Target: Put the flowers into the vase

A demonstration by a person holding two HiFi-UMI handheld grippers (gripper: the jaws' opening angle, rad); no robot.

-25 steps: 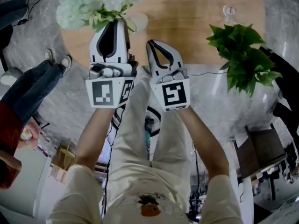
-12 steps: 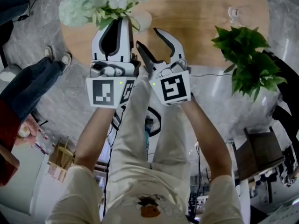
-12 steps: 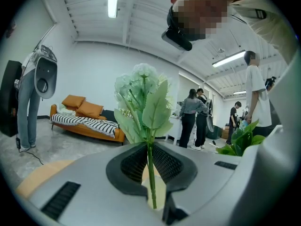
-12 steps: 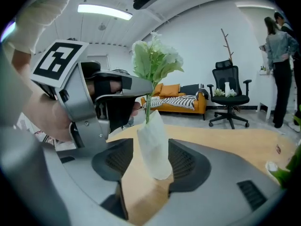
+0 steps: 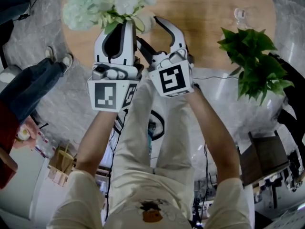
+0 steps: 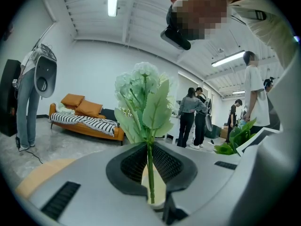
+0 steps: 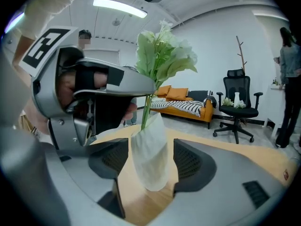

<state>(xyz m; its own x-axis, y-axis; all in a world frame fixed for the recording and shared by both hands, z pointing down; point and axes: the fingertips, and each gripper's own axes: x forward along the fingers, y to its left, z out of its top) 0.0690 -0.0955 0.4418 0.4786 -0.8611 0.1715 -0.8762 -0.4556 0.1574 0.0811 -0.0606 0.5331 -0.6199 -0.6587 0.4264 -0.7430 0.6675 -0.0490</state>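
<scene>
The stem (image 6: 150, 173) of the flowers (image 5: 107, 4) seems already in the vase (image 7: 149, 157) (nearly done): the left gripper (image 5: 123, 25) keeps its jaws clamped on the stem, the right gripper (image 5: 148, 30), jaws just opened, flanks the vase untouched; only release remains.

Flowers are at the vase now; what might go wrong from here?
1. The right hand-held gripper straddles the vase without gripping it, its jaws having just been opening; a sideways pull-back might knock it over.
2. The left hand-held gripper is clamped on the stem; once released, the bulky flowers may tip the unsupported vase.
</scene>
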